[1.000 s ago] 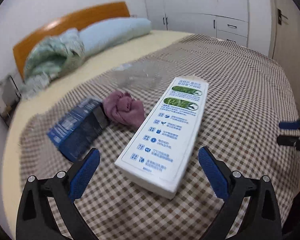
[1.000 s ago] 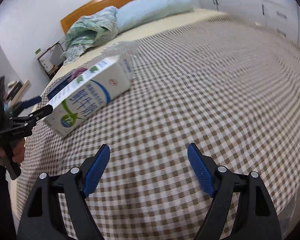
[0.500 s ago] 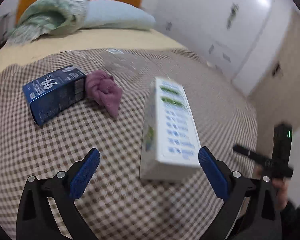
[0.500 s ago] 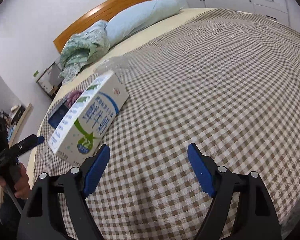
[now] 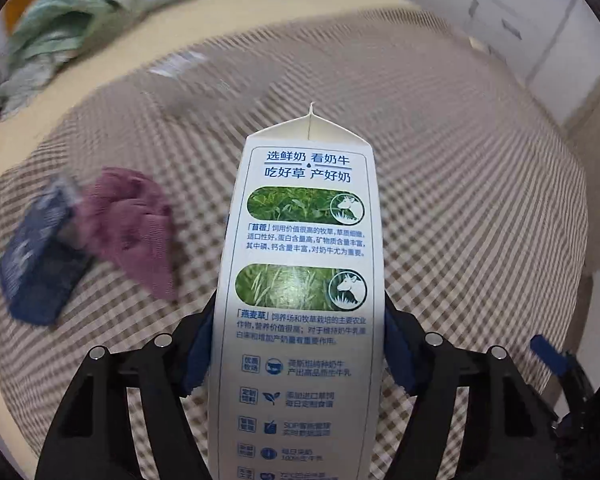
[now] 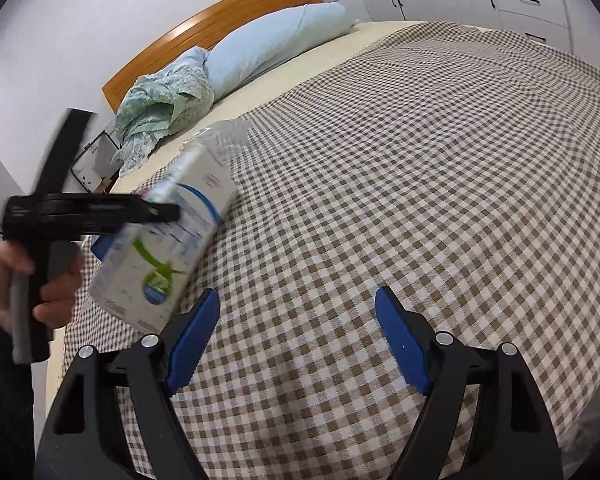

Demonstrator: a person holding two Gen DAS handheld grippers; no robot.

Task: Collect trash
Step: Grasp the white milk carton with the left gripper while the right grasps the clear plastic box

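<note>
My left gripper (image 5: 298,344) is closing its fingers on one milk carton (image 5: 300,280); only its view shows one maroon cloth (image 5: 130,224). My right gripper (image 6: 298,344) gapes wide, empty.

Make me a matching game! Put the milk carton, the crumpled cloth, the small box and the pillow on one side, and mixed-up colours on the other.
Things:
1. milk carton
2. crumpled cloth
3. small box
4. pillow

Colours:
A. dark blue
B. light blue
C. white with green pictures
D. purplish red

Pairs: 1-C, 2-D, 3-A, 4-B
</note>
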